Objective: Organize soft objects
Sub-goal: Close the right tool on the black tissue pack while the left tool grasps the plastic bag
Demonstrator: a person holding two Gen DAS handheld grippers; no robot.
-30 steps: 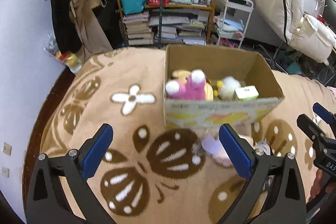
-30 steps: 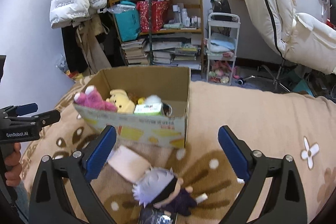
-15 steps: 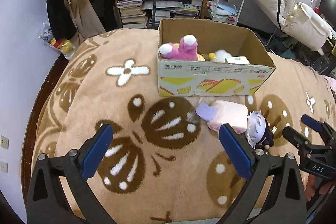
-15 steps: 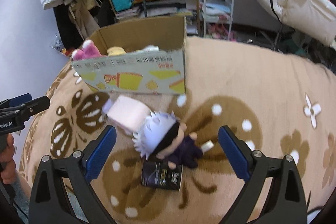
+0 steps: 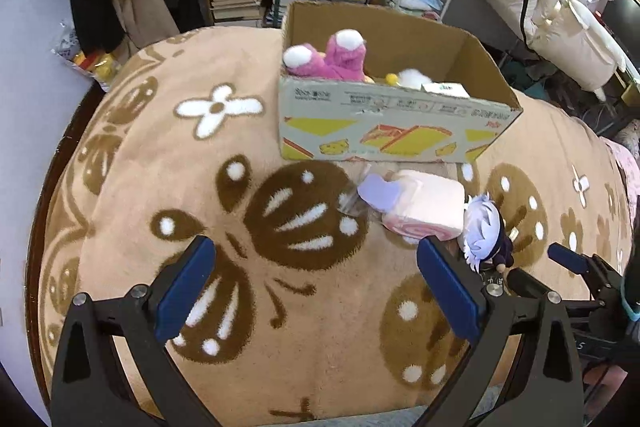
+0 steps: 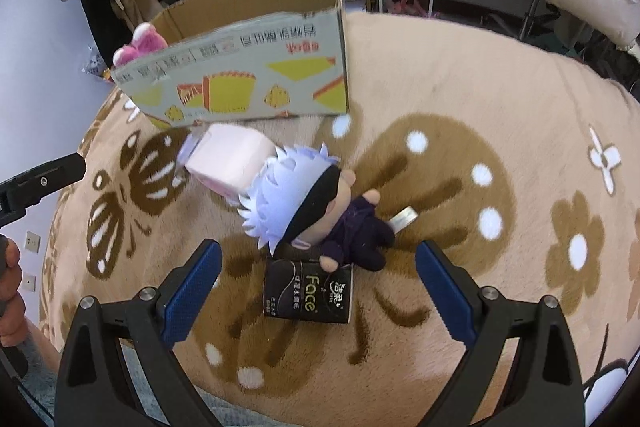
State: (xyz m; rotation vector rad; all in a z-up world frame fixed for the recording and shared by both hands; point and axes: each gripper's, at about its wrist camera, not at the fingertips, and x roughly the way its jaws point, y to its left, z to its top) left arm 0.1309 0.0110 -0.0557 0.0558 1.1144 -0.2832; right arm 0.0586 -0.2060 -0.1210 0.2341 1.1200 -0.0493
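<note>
Fuzzy tan blanket (image 6: pixel 460 99) holds a cardboard box (image 6: pixel 248 75), a pink plush block (image 6: pixel 230 159) and a spiky-haired doll (image 6: pixel 304 203). Both the left gripper (image 5: pixel 316 287) and the right gripper (image 6: pixel 318 291) are spread wide, empty.

Both my wrist cameras look down over the brown butterfly-patterned blanket (image 5: pixel 280 115), sharing the printed cardboard box (image 5: pixel 384 131) (image 6: pixel 248 79); the right sits nearer.

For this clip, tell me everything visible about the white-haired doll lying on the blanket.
The doll is a small plush figure with spiky pale lavender-white hair, a black band across the eyes, and a dark purple outfit. It lies on its side on the tan patterned blanket, before the cardboard box. Its head touches the pink plush block; its lower body overlaps the black tissue pack. No tongs touch it.
</note>
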